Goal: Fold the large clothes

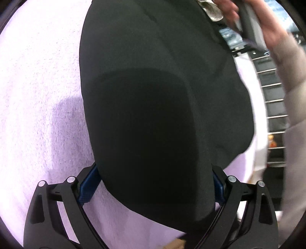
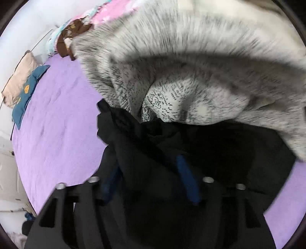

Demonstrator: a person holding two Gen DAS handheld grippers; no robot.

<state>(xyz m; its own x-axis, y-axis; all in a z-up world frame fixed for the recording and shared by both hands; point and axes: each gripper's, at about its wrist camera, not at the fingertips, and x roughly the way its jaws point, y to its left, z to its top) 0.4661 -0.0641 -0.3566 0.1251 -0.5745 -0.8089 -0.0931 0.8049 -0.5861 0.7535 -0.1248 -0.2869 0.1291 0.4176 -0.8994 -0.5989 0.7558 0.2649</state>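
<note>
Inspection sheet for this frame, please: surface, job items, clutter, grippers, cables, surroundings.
Surface: purple fleece bed cover, mostly bare on the side away from the clothes.
Job's things: black garment lying flat along the cover, one end bunched in the right wrist view; speckled grey-white knit garment heaped against it.
Clutter: beige pillow, teal cushion and pink patterned bedding at the far end.
Grippers: left gripper has jaws wide, black cloth between them, contact unclear; right gripper is open, with black cloth draped between its fingers; person's hand on its handle.
Cables: nothing seen.
Surroundings: metal rack beside the bed.
</note>
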